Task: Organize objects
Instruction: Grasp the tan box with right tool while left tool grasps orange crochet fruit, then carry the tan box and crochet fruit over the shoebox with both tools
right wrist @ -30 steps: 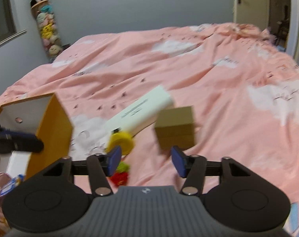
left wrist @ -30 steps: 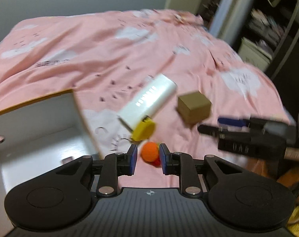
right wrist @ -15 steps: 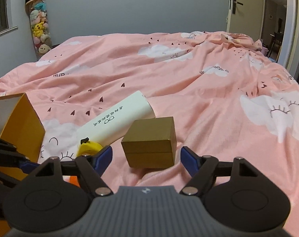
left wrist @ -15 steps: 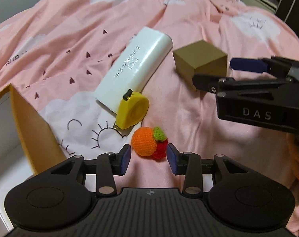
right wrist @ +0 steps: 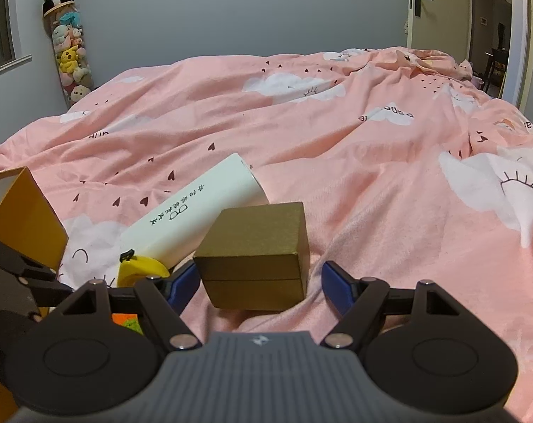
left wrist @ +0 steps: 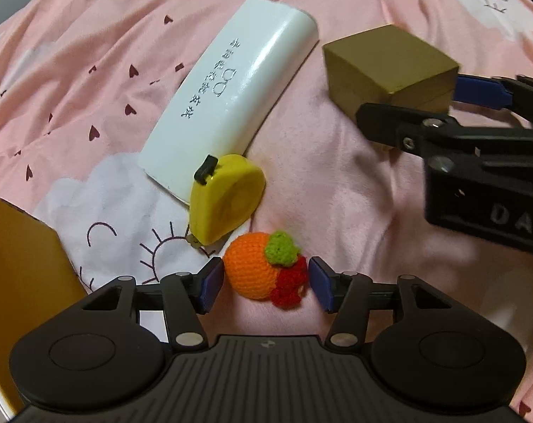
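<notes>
A crocheted orange fruit toy (left wrist: 257, 269) with a green top and red part lies on the pink bedspread between the open fingers of my left gripper (left wrist: 264, 285), apart from both pads. A yellow tape measure (left wrist: 226, 197) leans on a white glasses case (left wrist: 231, 88) just beyond. My right gripper (right wrist: 261, 287) is open around a gold-brown box (right wrist: 256, 253), which also shows in the left wrist view (left wrist: 386, 61); its fingers stand on either side, not touching. The tape measure (right wrist: 139, 269) and case (right wrist: 196, 211) sit left of the box.
An orange-walled open box (left wrist: 16, 264) with a white inside stands at the left, also in the right wrist view (right wrist: 25, 218). The pink bedspread (right wrist: 337, 141) stretches back to a grey wall. A column of plush toys (right wrist: 69, 49) stands far left, a door (right wrist: 439, 7) far right.
My left gripper has moved down and closer to the orange toy and opened wider around it. My right gripper has closed in on the gold-brown box, which now sits between its fingers.
</notes>
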`<state>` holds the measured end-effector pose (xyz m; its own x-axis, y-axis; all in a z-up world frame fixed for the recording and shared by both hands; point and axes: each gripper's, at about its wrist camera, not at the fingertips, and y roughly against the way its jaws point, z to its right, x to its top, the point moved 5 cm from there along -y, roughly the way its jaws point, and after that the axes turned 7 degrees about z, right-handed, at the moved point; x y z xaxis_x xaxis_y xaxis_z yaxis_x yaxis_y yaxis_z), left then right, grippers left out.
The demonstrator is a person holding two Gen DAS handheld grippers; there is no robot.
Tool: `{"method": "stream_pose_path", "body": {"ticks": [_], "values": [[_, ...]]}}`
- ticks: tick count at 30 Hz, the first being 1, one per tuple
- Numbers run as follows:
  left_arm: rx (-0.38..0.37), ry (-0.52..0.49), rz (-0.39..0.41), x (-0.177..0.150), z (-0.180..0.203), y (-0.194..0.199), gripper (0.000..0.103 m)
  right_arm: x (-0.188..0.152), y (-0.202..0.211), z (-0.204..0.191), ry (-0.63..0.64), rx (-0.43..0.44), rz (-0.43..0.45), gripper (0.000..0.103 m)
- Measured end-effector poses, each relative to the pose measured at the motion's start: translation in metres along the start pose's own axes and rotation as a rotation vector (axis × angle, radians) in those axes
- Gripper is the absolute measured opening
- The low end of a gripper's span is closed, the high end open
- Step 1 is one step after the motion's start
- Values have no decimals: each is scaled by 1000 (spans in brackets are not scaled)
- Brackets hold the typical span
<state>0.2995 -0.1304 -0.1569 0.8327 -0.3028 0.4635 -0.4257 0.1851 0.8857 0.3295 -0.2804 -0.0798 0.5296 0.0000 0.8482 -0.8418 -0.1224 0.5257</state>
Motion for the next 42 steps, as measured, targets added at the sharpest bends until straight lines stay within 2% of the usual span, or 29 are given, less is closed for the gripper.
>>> {"method": "stream_pose_path", "body": {"ticks": [4,6,7,9,18,21,23,29,33,38,42], "values": [[-14,43,-8,-1,-5,-3,58,-2,-3,1,6,-1,1,75],[-20,64,-5,-2,-7,-1,58,-2,-4,1,4,4,7,72],[-23,73,-1,-3,-9,0,57,-1,-3,1,3,9,10,66],[-34,89,17,-5,-10,8,57,0,-1,1,5,9,17,64],[-125,177,196,-9,-28,92,57,9,25,-6,17,-4,52,61],[-138,217,255,0,-34,123,57,14,38,-9,17,-7,71,61],[-133,247,286,4,-44,138,57,19,48,-10,13,-14,84,61],[-55,348,352,-23,-90,178,57,29,70,-23,34,-11,97,61],[-4,413,347,-50,-117,190,57,32,84,-46,54,71,99,61],[53,508,332,-79,-149,195,57,44,99,-94,121,262,97,61],[52,560,353,-96,-165,203,57,47,102,-145,234,426,71,61]]}}
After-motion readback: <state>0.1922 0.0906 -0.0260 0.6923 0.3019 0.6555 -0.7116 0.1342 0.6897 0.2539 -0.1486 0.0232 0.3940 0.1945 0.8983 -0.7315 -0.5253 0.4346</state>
